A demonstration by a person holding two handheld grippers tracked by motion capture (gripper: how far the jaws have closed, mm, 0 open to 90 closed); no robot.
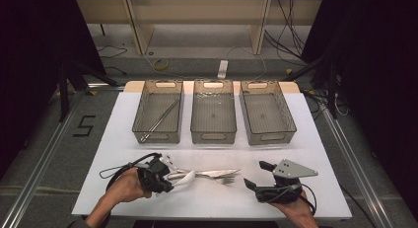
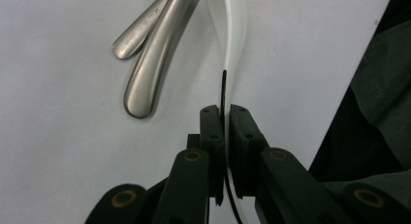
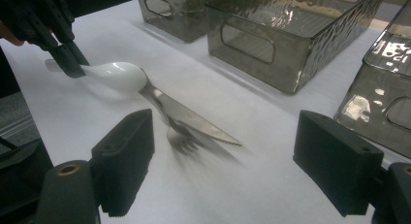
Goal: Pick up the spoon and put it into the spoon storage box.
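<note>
My left gripper [image 1: 168, 180] is shut on the handle of a white spoon [image 1: 185, 177] at the front left of the white mat. Its own view shows the jaws pinching the thin white handle [image 2: 235, 44]. The spoon's bowl [image 3: 118, 76] lies against the handle ends of a metal knife [image 1: 218, 172] and fork [image 1: 226, 179], which lie side by side at the front centre. Their steel handles [image 2: 150, 64] run beside the spoon. My right gripper [image 1: 255, 173] stands open to the right of the knife tip [image 3: 228, 139], with nothing between its jaws.
Three clear grey bins stand in a row at the back: left [image 1: 139, 114], middle [image 1: 213, 137] and right [image 1: 286, 114]. The left one holds a long metal utensil [image 1: 160, 120]. The white mat [image 1: 118, 134] ends near the person's hands.
</note>
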